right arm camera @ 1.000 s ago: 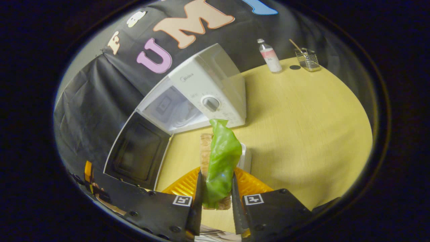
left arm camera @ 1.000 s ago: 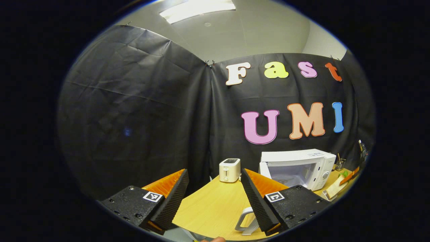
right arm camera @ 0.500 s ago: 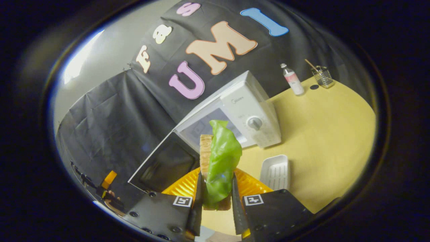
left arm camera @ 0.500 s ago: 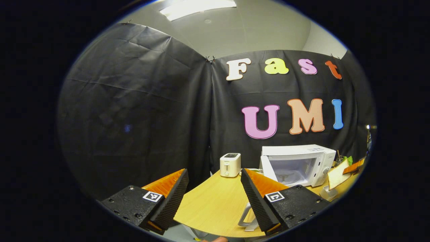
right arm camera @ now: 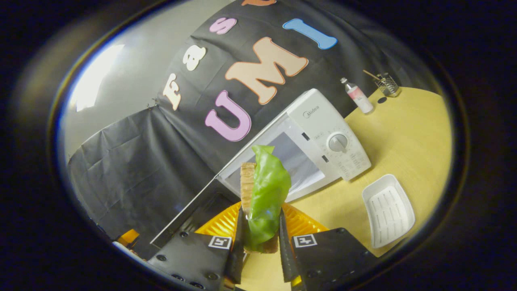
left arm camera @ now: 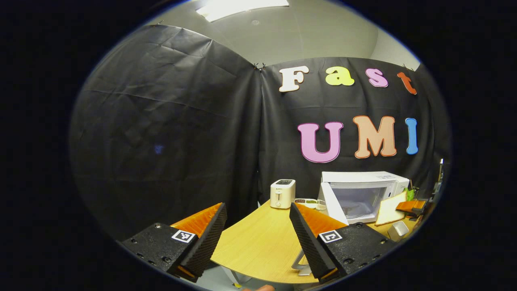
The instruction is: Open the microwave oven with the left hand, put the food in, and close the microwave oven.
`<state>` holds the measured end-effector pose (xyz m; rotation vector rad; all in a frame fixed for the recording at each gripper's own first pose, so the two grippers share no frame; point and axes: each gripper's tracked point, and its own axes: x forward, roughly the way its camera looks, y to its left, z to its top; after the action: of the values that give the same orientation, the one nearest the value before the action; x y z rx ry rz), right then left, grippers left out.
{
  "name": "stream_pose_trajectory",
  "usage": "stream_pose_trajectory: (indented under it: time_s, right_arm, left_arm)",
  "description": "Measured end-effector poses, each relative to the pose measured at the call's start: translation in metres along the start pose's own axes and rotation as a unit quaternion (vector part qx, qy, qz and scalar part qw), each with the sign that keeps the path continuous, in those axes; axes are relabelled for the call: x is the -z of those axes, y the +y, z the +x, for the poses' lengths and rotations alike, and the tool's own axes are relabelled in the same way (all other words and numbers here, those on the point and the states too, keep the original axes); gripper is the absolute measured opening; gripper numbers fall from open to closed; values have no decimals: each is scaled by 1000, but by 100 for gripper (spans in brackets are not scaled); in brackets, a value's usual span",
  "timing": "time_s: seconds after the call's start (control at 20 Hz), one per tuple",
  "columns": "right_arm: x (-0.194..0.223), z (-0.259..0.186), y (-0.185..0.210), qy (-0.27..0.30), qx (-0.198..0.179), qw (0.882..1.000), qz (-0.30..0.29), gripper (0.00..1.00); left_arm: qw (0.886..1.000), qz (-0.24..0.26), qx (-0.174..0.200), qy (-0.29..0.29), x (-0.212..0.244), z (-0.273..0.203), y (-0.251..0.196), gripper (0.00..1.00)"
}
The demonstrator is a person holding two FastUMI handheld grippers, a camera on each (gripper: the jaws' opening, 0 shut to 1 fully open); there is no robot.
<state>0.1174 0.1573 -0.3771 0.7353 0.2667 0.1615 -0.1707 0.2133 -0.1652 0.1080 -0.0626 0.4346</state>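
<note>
Right gripper clamped on the food (slice of bread with a green leaf against it), both fingers pressing it, held up in front of the microwave. Just beside, white tray on the table. Door swung open, cavity facing the food, which looks to be just outside the opening, not inside. Farther back a bottle and wire basket. Left gripper spread wide, holding nothing, well back from the microwave; toaster beyond it. Judged progress: opening done; left are placing the food in, letting go, shutting the door
</note>
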Motion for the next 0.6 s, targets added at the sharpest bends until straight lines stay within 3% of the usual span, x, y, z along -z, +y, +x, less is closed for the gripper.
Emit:
stream_pose_trajectory:
  time_s: [0.2, 0.3, 0.4, 0.45, 0.5, 0.6]
  right_arm:
    - [1, 35, -3, -24, 28, 999, 2, 41]
    - [0, 54, -1, -25, 36, 999, -1, 41]
    - [-1, 75, 9, -31, 33, 999, -10, 41]
    - [1, 88, 14, -29, 34, 999, -12, 41]
    - [5, 96, 12, -26, 42, 999, -8, 41]
    - [12, 118, 11, -18, 47, 999, 16, 41]
  left_arm:
    - [1000, -5, -2, 1, 2, 2, 0, 99]
    - [1000, -8, -2, 2, 3, 5, -1, 95]
    - [1000, -10, -1, 4, 5, 5, -1, 92]
    - [1000, -11, -2, 4, 7, 5, 1, 95]
    - [1000, -12, -2, 7, 8, 5, 1, 92]
    - [1000, -9, -4, 11, 11, 5, 5, 95]
